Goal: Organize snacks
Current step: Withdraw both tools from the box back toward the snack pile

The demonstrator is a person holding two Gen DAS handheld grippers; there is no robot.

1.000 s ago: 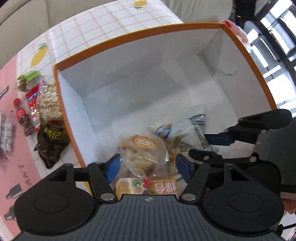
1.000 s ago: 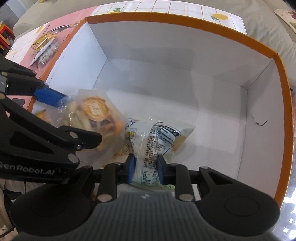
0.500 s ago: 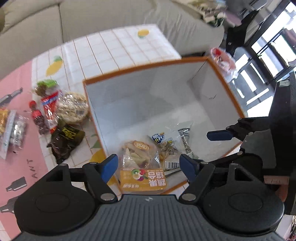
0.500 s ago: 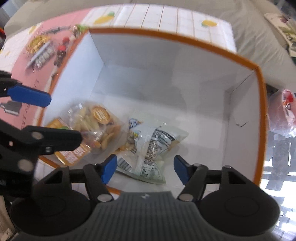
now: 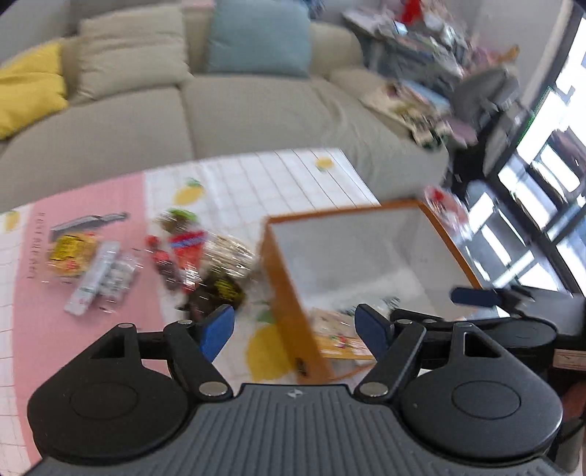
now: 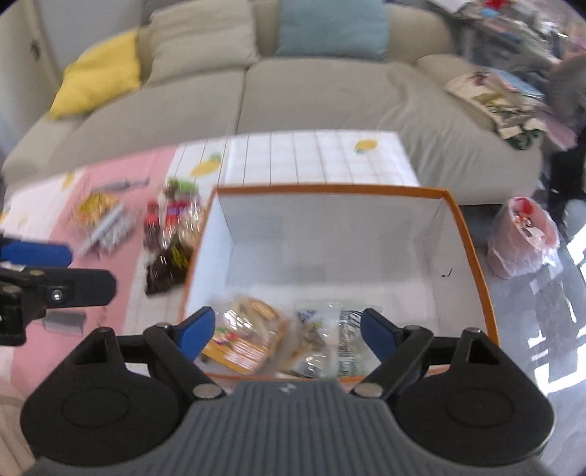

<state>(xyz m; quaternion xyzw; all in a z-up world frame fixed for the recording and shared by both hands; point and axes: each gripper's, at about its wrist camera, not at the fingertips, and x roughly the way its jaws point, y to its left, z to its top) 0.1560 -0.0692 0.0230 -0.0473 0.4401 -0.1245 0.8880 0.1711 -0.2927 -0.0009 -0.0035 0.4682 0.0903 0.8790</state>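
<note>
Sofa-side table (image 6: 329, 153), orange-rimmed box (image 6: 472, 234) at its right edge.
Two snack bags (image 6: 252, 337) lie along box's near wall; left gripper (image 5: 295, 326) spread, empty; right gripper (image 6: 284, 329) opening, clear of bags.

Beige sofa (image 6: 329, 95) runs behind low table — yellow cushion (image 6: 100, 75) at its left end, beige cushion (image 6: 199, 38) beside it, light blue cushion (image 6: 331, 27) further right. Printed fabric (image 6: 494, 100) draped over sofa's right end. Tablecloth (image 6: 329, 157): white grid with lemon prints, pink part at left. Pink plastic bag (image 6: 522, 238) on floor — right of table.
</note>
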